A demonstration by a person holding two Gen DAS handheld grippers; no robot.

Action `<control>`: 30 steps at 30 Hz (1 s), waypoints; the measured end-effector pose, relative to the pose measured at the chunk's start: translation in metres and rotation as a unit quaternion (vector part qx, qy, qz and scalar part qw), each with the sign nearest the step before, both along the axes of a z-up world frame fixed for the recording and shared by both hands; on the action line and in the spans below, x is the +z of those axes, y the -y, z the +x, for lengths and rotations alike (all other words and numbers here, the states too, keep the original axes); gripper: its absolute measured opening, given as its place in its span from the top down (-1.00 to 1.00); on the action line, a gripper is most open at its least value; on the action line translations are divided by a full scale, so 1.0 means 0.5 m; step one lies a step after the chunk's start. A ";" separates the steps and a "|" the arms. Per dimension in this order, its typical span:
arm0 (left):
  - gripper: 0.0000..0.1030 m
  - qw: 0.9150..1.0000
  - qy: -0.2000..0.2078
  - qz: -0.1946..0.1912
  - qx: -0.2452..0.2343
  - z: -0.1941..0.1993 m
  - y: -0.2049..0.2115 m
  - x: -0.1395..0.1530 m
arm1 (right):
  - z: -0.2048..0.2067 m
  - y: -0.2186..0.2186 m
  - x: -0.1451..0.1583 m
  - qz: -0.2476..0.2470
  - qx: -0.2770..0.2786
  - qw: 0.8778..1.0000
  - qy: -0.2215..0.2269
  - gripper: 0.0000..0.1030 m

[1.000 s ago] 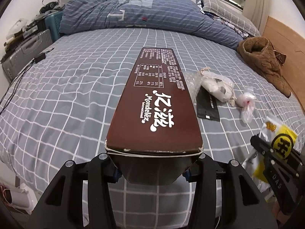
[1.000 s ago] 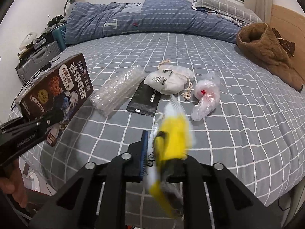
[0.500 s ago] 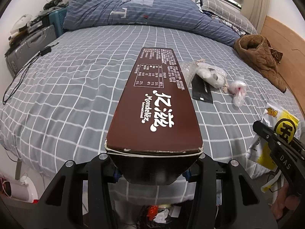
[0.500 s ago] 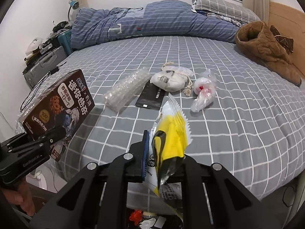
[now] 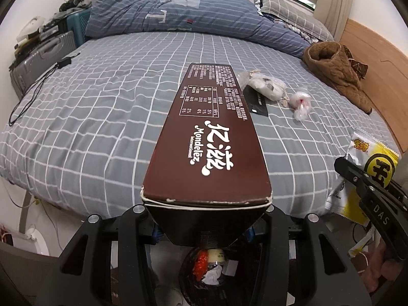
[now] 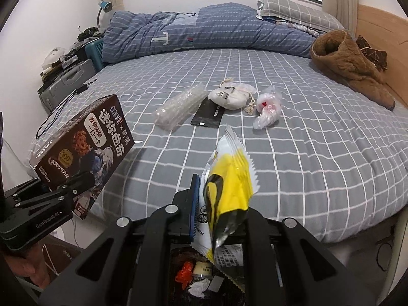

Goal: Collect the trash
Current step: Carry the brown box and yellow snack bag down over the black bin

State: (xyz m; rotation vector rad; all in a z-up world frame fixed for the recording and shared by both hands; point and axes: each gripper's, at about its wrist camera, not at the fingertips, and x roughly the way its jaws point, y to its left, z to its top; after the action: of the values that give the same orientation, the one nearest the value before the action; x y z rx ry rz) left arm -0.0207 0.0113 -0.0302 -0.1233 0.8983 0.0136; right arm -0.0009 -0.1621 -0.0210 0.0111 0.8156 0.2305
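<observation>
My left gripper [image 5: 206, 227] is shut on a long brown cookie box [image 5: 209, 140], seen from the side in the right wrist view as the same box [image 6: 84, 153]. My right gripper [image 6: 219, 219] is shut on a yellow and white snack wrapper [image 6: 229, 183], which also shows at the right edge of the left wrist view as the wrapper [image 5: 369, 168]. Both hang past the bed's foot edge, above a dark trash bin [image 6: 201, 278] with red and white scraps inside. On the bed lie a bubble-wrap piece [image 6: 178, 107], a black sachet [image 6: 209, 114], a white pouch [image 6: 232, 95] and a crumpled clear bag [image 6: 267, 109].
The bed has a grey checked sheet [image 6: 306, 140], a blue duvet [image 6: 204, 30] at its head and a brown coat [image 6: 349, 63] at the right. A grey suitcase [image 6: 66, 81] and a cable lie at the left. A person's hand [image 6: 33, 270] holds the left gripper.
Both grippers have drawn back from the bed with their loads. The bed's foot edge and the trash bin below have come into view under the fingers.
</observation>
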 end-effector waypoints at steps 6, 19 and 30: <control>0.13 1.000 0.003 -0.001 -0.006 -0.050 0.014 0.006 | -0.049 0.004 0.003 -0.001 0.000 1.000 -0.004 0.78; 0.13 1.000 0.006 0.000 -0.015 -0.143 0.031 0.021 | -0.149 0.016 0.014 -0.001 -0.003 1.000 -0.007 0.78; 0.13 1.000 -0.007 -0.002 -0.012 -0.228 0.029 0.001 | -0.231 0.006 0.005 -0.013 0.005 1.000 -0.019 0.78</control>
State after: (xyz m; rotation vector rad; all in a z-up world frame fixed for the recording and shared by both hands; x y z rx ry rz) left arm -0.1348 -0.0031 -0.0295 -0.1155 0.9144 -0.0092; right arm -0.1165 -0.1651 -0.0184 -0.0134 0.8566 0.2295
